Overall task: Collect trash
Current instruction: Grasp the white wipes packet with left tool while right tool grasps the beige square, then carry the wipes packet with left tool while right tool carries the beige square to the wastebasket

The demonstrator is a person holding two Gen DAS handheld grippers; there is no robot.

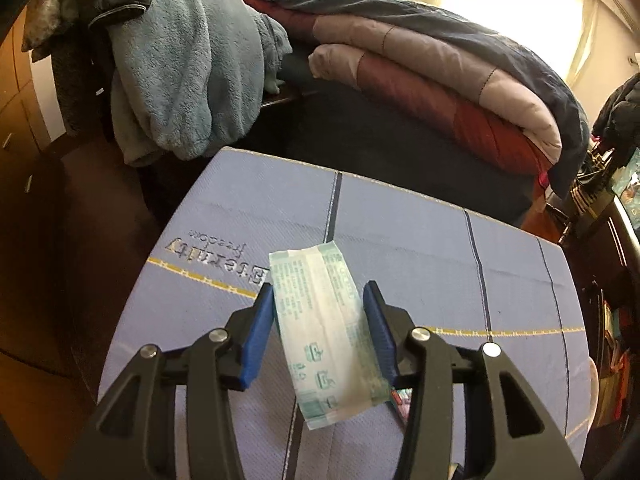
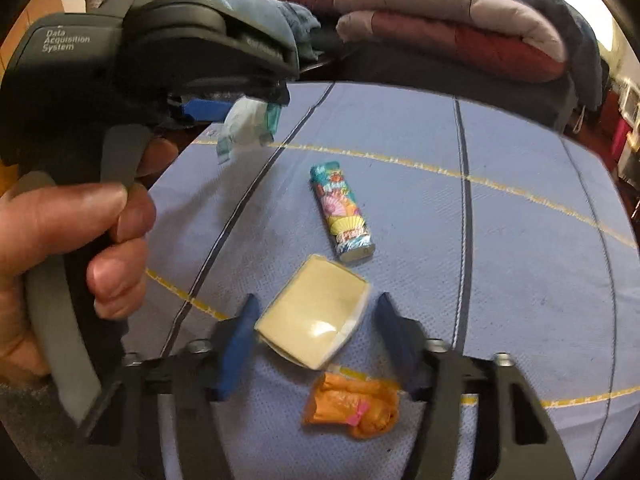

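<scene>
My left gripper (image 1: 318,292) is shut on a white and green paper wrapper (image 1: 326,328) and holds it above the blue mattress (image 1: 420,232). In the right wrist view the left gripper (image 2: 248,108) shows at the upper left, with the wrapper (image 2: 248,126) hanging from its blue pads. My right gripper (image 2: 316,308) is open and empty, its fingers on either side of a cream square packet (image 2: 314,316) on the mattress (image 2: 520,240). A colourful tube-shaped wrapper (image 2: 342,212) lies beyond it. A crumpled orange wrapper (image 2: 354,408) lies nearer, between the gripper's arms.
Folded quilts (image 1: 440,80) lie on a bed behind the mattress. A blue fleece (image 1: 188,60) and dark clothes hang at the far left. Dark furniture (image 1: 600,240) stands at the right edge. The mattress drops off to a wooden floor (image 1: 40,400) on the left.
</scene>
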